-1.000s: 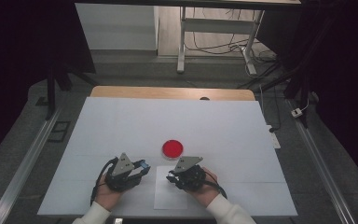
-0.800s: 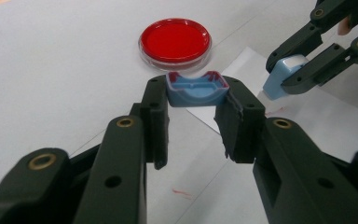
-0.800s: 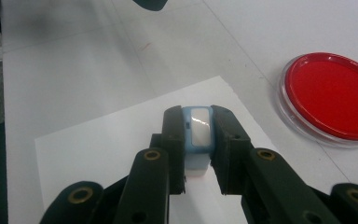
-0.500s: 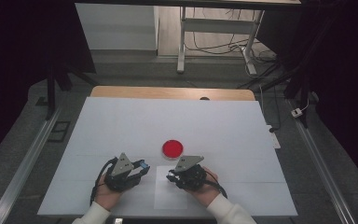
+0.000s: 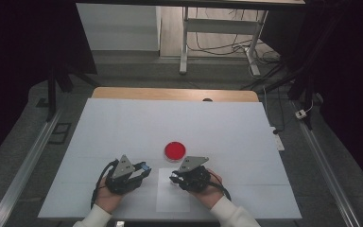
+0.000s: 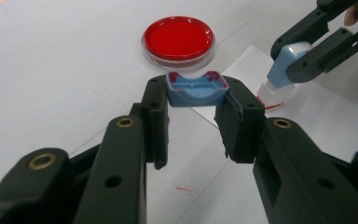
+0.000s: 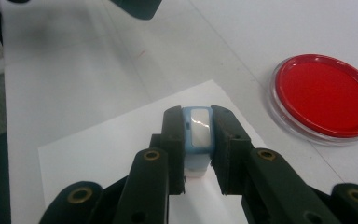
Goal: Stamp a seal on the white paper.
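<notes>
White table (image 5: 123,123): stamp (image 7: 198,135) clamped (cap (image 6: 196,88) too)

This looks like a lab or recording workroom rather than a home. A wide white-covered desk (image 5: 123,127) stands on a grey floor between 2 long metal floor rails (image 5: 21,170), with dark surroundings on both sides. Beyond it, loose black cables (image 5: 212,45) lie under a white metal-framed bench (image 5: 217,26). A round clear dish of red medium (image 5: 175,151) sits on the desk, typical lab ware.
</notes>
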The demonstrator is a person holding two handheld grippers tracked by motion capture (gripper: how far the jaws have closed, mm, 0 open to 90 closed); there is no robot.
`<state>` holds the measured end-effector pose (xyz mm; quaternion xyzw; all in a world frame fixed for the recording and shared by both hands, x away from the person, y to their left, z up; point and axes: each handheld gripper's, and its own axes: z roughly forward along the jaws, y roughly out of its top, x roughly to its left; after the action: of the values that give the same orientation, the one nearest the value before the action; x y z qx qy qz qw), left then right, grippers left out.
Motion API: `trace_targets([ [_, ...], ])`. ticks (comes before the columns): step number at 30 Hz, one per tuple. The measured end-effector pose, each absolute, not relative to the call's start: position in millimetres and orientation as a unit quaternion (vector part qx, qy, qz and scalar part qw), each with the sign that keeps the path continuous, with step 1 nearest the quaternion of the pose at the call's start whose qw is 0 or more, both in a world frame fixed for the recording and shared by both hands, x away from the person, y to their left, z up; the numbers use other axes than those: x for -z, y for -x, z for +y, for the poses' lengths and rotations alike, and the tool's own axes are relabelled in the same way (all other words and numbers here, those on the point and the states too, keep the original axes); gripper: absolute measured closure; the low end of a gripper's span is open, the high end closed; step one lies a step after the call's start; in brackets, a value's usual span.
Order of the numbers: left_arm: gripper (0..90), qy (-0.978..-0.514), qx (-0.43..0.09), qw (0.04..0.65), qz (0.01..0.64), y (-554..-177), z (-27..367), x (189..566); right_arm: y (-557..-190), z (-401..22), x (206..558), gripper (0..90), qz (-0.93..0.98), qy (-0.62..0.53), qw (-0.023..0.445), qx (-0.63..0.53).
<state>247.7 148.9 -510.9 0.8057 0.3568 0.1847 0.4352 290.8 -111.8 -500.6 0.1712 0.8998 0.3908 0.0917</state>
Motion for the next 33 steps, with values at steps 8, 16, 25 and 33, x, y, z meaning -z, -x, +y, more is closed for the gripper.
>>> trace_targets([
  [8, 64.2, -0.805, -0.186, 0.434, 0.359, -247, 152, 511, -296, -123, 493, 74.8, 0.878, -0.196, 0.081, -0.43],
  [16, 64.2, -0.805, -0.184, 0.432, 0.361, -246, 154, 513, -299, -133, 485, 74.8, 0.86, -0.208, 0.088, -0.458],
  [25, 64.3, -0.806, -0.181, 0.429, 0.366, -244, 159, 515, -306, -149, 476, 74.7, 0.828, -0.232, 0.086, -0.503],
  [33, 64.2, -0.807, -0.181, 0.426, 0.368, -244, 161, 516, -311, -161, 468, 74.7, 0.806, -0.242, 0.093, -0.532],
])
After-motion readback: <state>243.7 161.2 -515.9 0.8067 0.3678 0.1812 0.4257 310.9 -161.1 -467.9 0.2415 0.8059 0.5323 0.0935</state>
